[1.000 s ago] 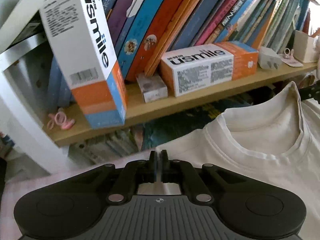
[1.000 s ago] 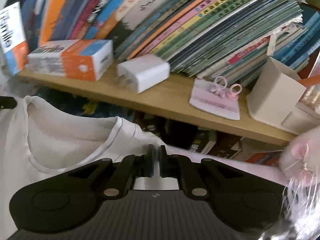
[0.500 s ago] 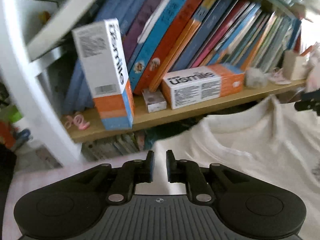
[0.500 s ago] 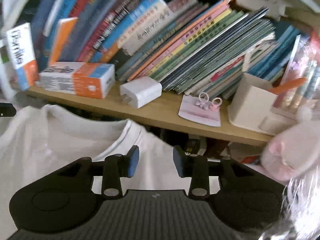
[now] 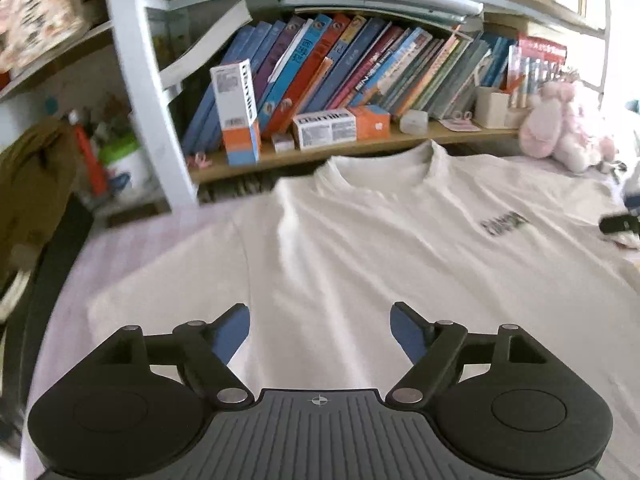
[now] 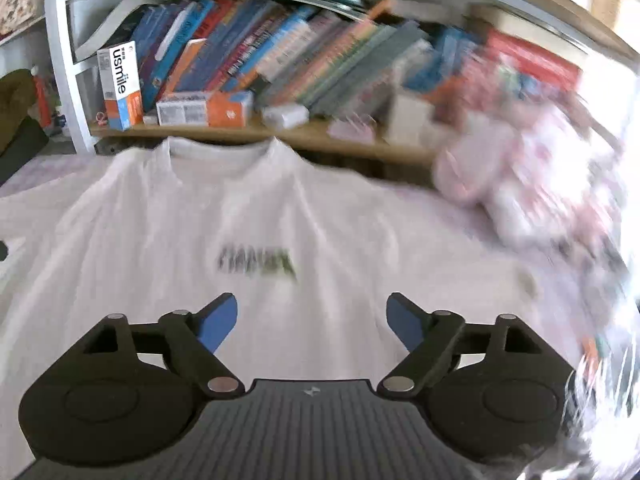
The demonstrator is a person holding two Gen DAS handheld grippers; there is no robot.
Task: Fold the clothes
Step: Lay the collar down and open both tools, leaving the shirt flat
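With both sets of jaws just spread wide and nothing between them, the left gripper (image 5: 320, 326) and right gripper (image 6: 312, 316) hover over the white T-shirt (image 5: 360, 248), which lies flat ahead of them, collar farthest off, seemingly laid out for folding.

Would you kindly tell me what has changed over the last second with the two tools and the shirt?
Both tools have let go of the T-shirt at its shoulders: the left tool and right tool have just been opening, nothing between them, and have pulled back from the shelf. The shirt stays spread flat, collar toward the books.
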